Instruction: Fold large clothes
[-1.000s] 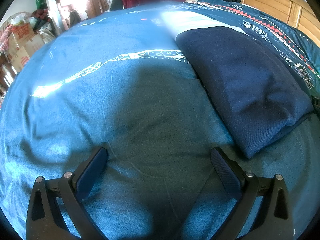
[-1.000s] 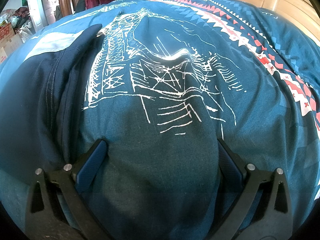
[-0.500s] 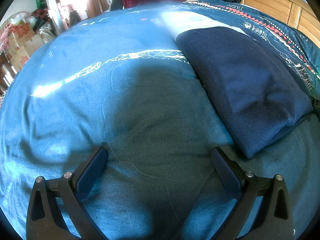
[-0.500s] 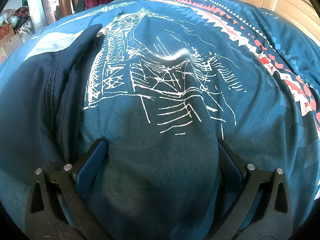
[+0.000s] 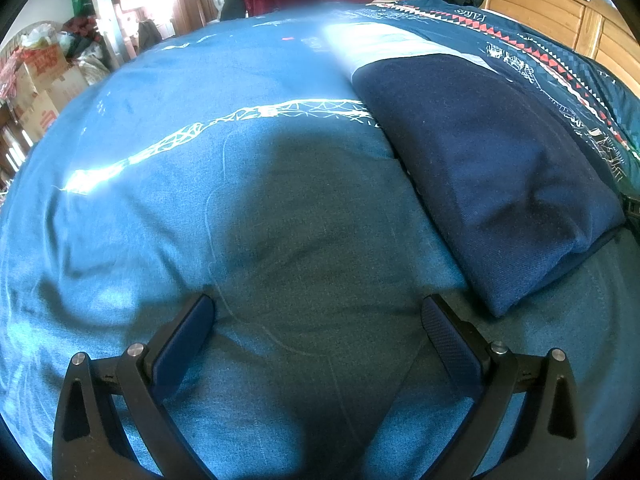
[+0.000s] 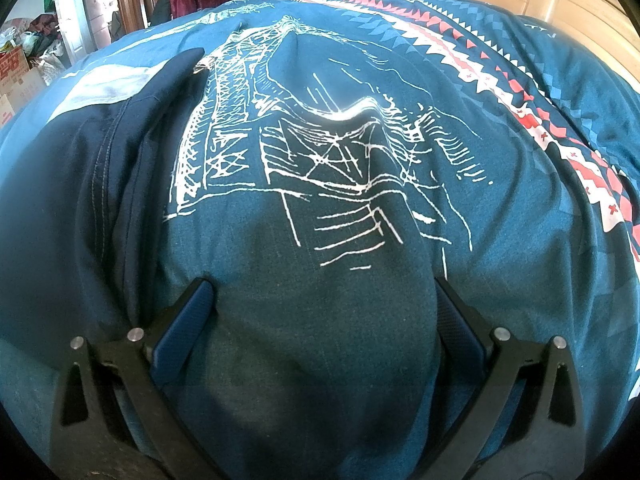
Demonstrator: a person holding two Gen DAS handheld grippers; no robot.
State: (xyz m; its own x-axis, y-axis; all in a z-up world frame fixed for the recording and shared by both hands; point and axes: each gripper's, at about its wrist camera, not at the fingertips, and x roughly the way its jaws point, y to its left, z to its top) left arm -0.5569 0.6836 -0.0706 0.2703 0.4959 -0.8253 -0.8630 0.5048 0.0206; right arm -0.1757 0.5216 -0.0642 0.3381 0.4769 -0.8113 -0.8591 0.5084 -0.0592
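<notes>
Lying folded on the teal printed bedspread (image 5: 248, 216), the navy twill garment (image 5: 492, 184) ran lengthwise away from both spread, empty grippers: left gripper (image 5: 318, 312), right gripper (image 6: 322, 300).

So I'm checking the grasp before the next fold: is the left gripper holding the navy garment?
No, the left gripper is open over the bare teal bedspread, with the folded navy garment lying off to its right.
</notes>
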